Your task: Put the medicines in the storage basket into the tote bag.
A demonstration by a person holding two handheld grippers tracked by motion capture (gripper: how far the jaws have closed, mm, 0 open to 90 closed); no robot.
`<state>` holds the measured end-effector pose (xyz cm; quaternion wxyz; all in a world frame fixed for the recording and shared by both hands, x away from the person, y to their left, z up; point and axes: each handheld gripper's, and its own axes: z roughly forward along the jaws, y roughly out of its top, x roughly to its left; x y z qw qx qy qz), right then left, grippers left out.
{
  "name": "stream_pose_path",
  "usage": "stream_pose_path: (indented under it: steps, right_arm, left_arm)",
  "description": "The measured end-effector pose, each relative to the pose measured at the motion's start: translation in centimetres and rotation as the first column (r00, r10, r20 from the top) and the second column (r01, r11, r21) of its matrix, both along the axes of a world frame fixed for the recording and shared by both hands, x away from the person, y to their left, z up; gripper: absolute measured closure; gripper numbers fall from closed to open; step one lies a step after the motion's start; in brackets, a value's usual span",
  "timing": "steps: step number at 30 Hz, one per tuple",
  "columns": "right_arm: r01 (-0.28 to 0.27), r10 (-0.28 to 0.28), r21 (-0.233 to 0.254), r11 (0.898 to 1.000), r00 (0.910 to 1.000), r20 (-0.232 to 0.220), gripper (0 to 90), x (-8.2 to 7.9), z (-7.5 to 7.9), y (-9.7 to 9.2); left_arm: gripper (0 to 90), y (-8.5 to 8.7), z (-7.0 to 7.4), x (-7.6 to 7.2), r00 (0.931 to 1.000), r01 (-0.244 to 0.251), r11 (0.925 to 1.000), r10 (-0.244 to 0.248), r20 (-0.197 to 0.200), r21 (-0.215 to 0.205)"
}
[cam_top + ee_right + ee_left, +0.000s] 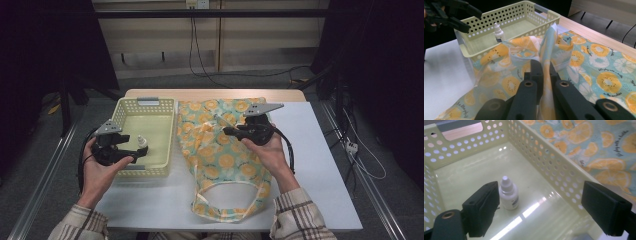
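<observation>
The left hand-held gripper (131, 150) hangs over the near right part of a pale yellow perforated basket (165, 131), its jaws spread wide and holding nothing. Between and just beyond those jaws a small white dropper bottle (508, 194) stands upright on the basket floor, closer to the jaw on the left of the left gripper view than to the other, and I cannot tell whether it touches that jaw. The other jaw sits out over the basket's perforated side wall. The person's left hand (100, 170) wraps the gripper body from below, a plaid sleeve (80, 225) behind it.

Beside the basket's right wall, on the white worktop (320, 165), lies a teal cloth bag printed with orange slices (220, 160), its looped handles toward the person. The fabric touches the basket's side.

The right hand-held gripper (227, 131) points left over the bag's upper half, jaws closed narrow on a raised fold of the cloth, which stands up in a ridge between them in the right gripper view. The right hand (270, 150) holds it from behind. Ahead of these jaws sit the basket and bottle, with the left gripper beyond.
</observation>
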<state>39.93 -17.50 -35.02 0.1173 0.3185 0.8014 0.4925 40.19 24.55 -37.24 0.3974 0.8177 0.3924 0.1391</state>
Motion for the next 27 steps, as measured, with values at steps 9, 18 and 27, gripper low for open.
stream_pose_path:
  steps: [9, 18, 27]
  right_arm:
    - [0.011, -0.011, 0.008, 1.000, 0.9999, 0.002, 90.0, 0.0, 0.0, -0.1]
    - [0.016, -0.016, 0.008, 1.000, 0.9999, 0.002, 90.0, 0.0, 0.0, -0.1]
    - [0.010, -0.010, -0.001, 1.000, 0.9999, -0.003, 90.0, 0.1, -0.1, 0.1]
  left_arm:
    - [19.1, -1.0, -0.3, 1.9, 0.9997, 0.024, 0.9983, -0.024, 0.005, 0.052]
    - [23.3, -1.6, -1.2, 4.0, 0.9986, 0.049, 0.9952, -0.047, -0.022, 0.084]
    - [24.4, -1.7, -1.9, 5.8, 0.9991, 0.029, 0.9889, -0.024, -0.034, 0.146]
